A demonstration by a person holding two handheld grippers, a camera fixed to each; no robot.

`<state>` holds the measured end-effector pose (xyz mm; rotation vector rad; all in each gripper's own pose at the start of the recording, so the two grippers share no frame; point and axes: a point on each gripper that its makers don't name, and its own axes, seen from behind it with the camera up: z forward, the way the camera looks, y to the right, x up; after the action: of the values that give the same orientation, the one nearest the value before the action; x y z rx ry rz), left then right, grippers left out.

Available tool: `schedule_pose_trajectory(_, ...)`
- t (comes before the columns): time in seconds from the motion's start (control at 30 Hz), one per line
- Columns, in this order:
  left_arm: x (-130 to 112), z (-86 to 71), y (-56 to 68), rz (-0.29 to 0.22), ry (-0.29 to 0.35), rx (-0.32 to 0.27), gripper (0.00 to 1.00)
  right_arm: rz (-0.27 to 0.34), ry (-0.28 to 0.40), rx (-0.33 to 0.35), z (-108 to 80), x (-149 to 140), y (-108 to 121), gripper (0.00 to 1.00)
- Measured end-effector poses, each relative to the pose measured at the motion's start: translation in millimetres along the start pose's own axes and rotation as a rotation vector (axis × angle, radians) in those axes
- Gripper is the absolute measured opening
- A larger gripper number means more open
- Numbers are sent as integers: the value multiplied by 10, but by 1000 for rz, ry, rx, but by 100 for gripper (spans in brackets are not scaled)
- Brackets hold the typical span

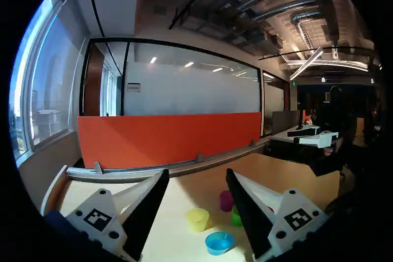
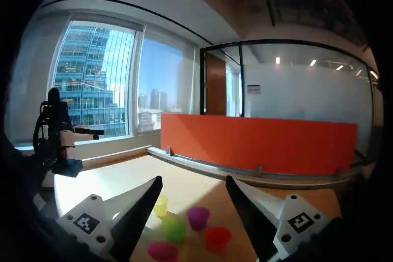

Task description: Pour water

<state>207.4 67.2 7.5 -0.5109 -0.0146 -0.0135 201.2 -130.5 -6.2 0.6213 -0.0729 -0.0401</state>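
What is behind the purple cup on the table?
Behind the purple cup lies bare table, then a grey rail and the orange panel, with a glass wall above. Whatever stands low behind the panel is covered by it.

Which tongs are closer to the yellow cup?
Left, probably. The yellow cup sits just ahead of the open left tongs, looking big; from the right tongs it looks smaller, beyond the green cup.
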Motion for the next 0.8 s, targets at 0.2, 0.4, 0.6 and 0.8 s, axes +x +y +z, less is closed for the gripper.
schedule_pose_trajectory(0.2, -141, -1, 41, -5, -35, -28, 85, -32, -31, 9, -14, -40, -45, 100)
schedule_pose_trajectory(0.4, -365, 11, 66, 5, -84, -51, 85, -60, -69, 25, -11, -110, -93, 100)
schedule_pose_trajectory(0.6, -597, 32, 95, 22, -131, -71, 85, -77, -121, 47, 12, -278, -141, 100)
schedule_pose_trajectory(0.8, -820, 58, 139, 25, -176, -93, 85, -90, -171, 54, 36, -463, -152, 100)
